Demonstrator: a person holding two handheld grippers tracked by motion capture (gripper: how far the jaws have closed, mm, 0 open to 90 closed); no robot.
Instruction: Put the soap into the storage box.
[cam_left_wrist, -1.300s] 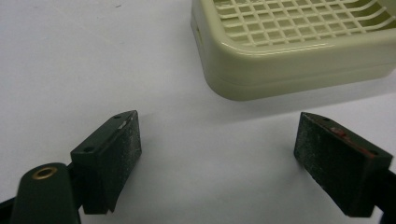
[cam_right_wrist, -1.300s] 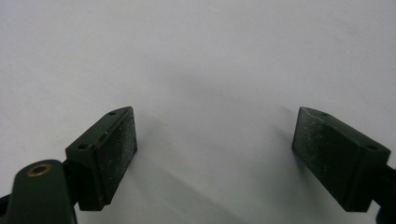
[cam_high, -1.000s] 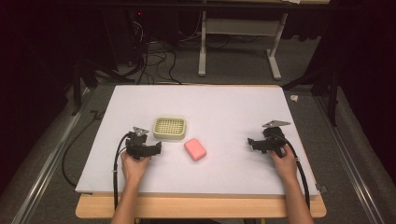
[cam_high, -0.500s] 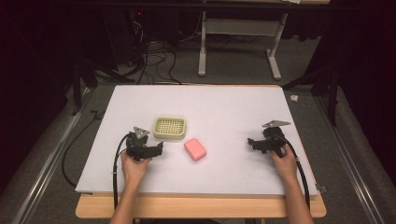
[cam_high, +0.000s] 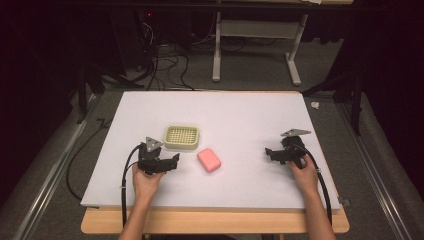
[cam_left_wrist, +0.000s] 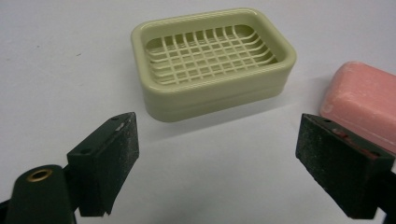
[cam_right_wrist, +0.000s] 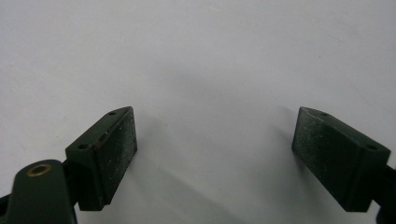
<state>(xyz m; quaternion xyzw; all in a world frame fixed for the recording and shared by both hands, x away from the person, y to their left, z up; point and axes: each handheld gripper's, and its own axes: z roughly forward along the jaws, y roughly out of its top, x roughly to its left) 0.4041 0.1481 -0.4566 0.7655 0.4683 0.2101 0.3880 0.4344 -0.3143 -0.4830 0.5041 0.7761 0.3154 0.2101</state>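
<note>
A lab or workshop; a white board (cam_high: 240, 110) tops the desk (cam_high: 215, 222). Loose cables (cam_high: 165, 70) and a metal stand (cam_high: 255, 47) sit on grey carpet beyond its far edge.

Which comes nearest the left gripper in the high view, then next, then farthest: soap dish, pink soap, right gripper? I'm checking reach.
1. Soap dish, just beyond the left gripper.
2. Pink soap, beside it toward the middle.
3. Right gripper, far across the table.

From my left gripper (cam_left_wrist: 217, 158), the pink soap bar (cam_left_wrist: 366, 105) runs off the right edge, and my right-hand pad (cam_left_wrist: 343, 170) hides its near corner. The soap dish (cam_left_wrist: 212, 63) hides the table just behind it. My own forearms are cut off at the bottom of the high view.
</note>
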